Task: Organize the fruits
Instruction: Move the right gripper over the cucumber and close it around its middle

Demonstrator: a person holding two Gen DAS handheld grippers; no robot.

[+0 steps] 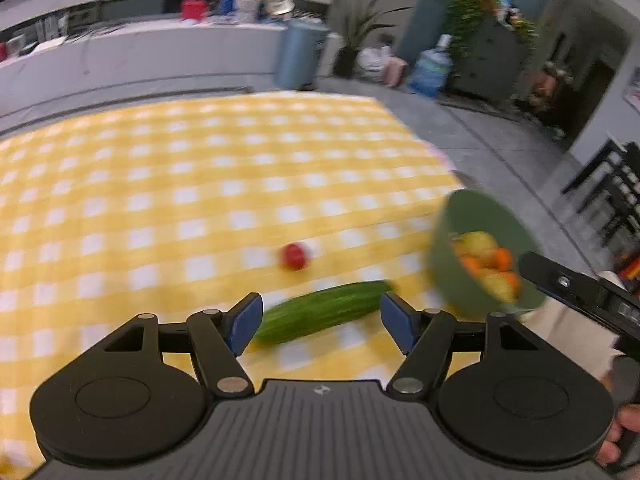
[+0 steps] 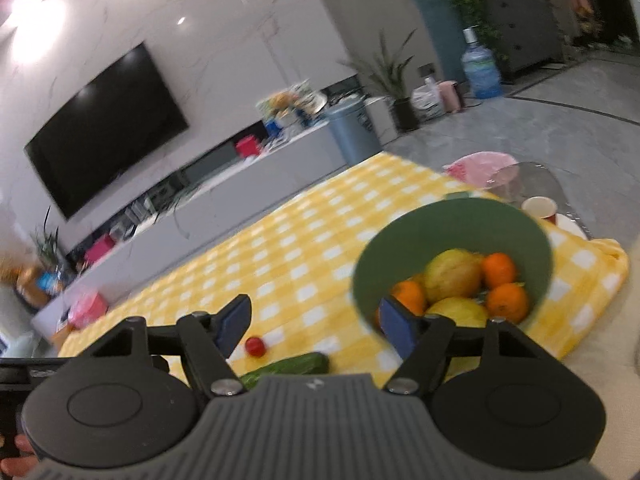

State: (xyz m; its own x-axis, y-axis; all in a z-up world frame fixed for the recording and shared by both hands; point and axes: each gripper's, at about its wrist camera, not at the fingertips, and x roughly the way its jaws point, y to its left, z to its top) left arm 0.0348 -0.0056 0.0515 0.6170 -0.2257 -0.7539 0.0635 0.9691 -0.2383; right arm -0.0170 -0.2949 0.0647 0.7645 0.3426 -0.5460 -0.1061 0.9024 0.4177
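Left wrist view: my left hand-held gripper [image 1: 320,322] hangs released, nothing between its pads, just above the cucumber [image 1: 324,312] on the yellow checked tabletop [image 1: 160,184]; a tomato [image 1: 295,256] lies beyond. Right wrist view: my right hand-held gripper [image 2: 316,326] is released and empty beside the green bowl [image 2: 440,232] of oranges. I judge we're between picks; next, straddle the cucumber and close.
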